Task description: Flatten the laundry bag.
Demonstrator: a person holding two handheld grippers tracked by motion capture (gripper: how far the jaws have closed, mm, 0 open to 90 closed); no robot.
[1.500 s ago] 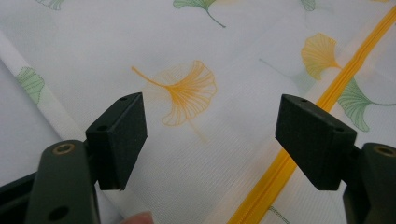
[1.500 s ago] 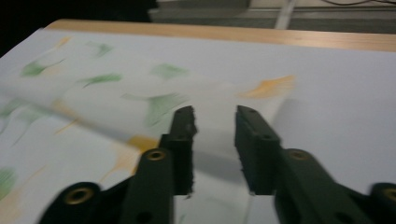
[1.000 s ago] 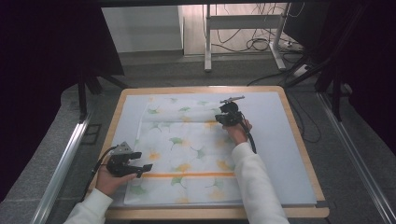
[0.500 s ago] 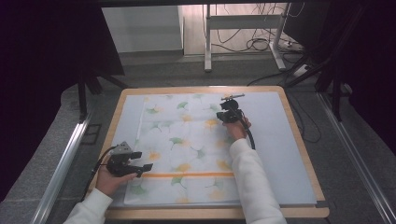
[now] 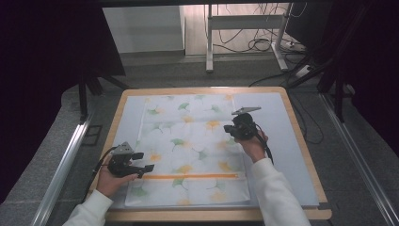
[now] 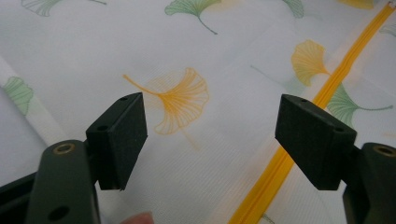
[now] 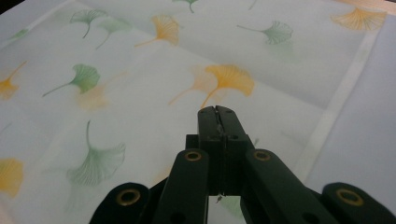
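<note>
Having shifted toward 12 o'clock since a second ago: right gripper [image 5: 231, 129], fingers [image 7: 218, 122] pressed together, nothing visibly pinched. Staying put at 8 o'clock: left gripper [image 5: 146, 167], fingers [image 6: 122, 135] spread, hovering over one ginkgo-print cloth [image 5: 188, 141] with one orange zipper [image 5: 193, 176], lying mid-counter [image 5: 301, 155].

A cloth [image 5: 188, 150] lies flat on the bench [image 5: 306, 155], toward its left and middle, on a mat [image 5: 287, 150] that reaches past it to the right. A zip [image 5: 188, 176] runs left to right across the cloth's near part. The left tool [image 5: 141, 167] sits at the cloth's near left edge, by the zip's left end. The right tool [image 5: 234, 129] is over the cloth's right part, farther back.
</note>
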